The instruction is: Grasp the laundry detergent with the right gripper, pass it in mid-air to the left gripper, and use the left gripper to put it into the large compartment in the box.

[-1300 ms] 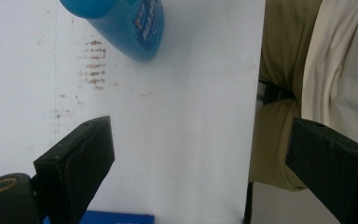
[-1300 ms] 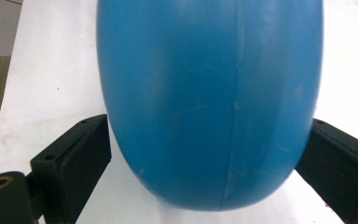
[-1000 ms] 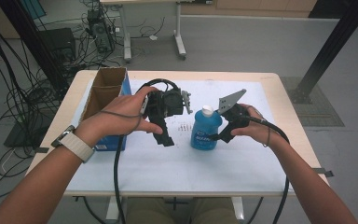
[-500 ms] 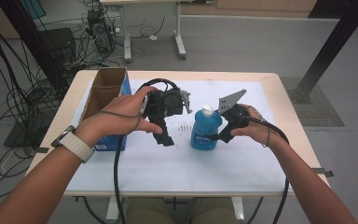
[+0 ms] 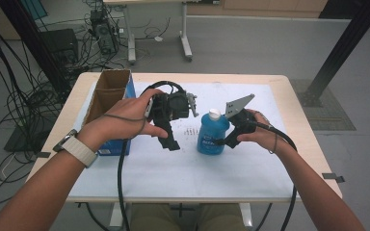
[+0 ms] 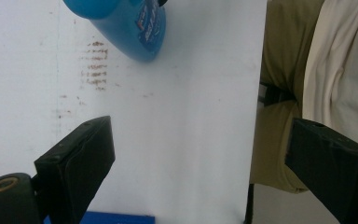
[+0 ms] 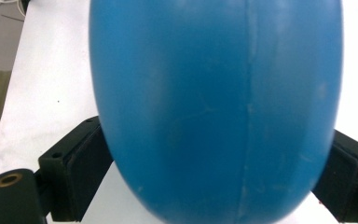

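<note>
Partly cropped blue bottle (image 7: 214, 107)

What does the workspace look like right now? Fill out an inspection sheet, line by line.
Surface: table under a white sheet, faint brown marks mid-sheet.
Job's things: blue bottle, white cap, upright on the sheet.
Clutter: open cardboard box at the left edge.
Grippers: right gripper jaws against both sides of the bottle; left gripper open, holding nothing.
Cables: one black cable trails from each gripper.
Surroundings: floor cables, desk legs, dark post.
</note>
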The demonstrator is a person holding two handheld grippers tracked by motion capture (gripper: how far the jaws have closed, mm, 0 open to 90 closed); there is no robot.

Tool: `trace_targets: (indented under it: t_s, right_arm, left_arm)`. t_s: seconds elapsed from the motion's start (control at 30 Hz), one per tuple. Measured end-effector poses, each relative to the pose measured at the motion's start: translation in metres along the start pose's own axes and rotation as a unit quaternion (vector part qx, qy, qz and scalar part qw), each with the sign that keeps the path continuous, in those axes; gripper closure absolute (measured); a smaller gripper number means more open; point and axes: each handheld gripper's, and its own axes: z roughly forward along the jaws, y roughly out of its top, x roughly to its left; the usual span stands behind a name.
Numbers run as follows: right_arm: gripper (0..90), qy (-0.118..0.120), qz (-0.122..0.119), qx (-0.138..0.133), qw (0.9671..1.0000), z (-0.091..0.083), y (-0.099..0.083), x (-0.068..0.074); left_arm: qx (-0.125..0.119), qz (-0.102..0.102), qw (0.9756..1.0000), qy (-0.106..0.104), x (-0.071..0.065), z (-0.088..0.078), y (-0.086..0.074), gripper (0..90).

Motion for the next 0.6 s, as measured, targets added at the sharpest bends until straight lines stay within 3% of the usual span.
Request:
trace_targets:
  t_s: [0.6]
  right_arm:
    - [13.9,0.005,0.009,-0.032,0.9994,0.0055,-0.0063,0.0000]
  left_arm:
    - [-0.002,-0.002,1.0000,0.000,0.0008,-0.0002,-0.0012,8.8]
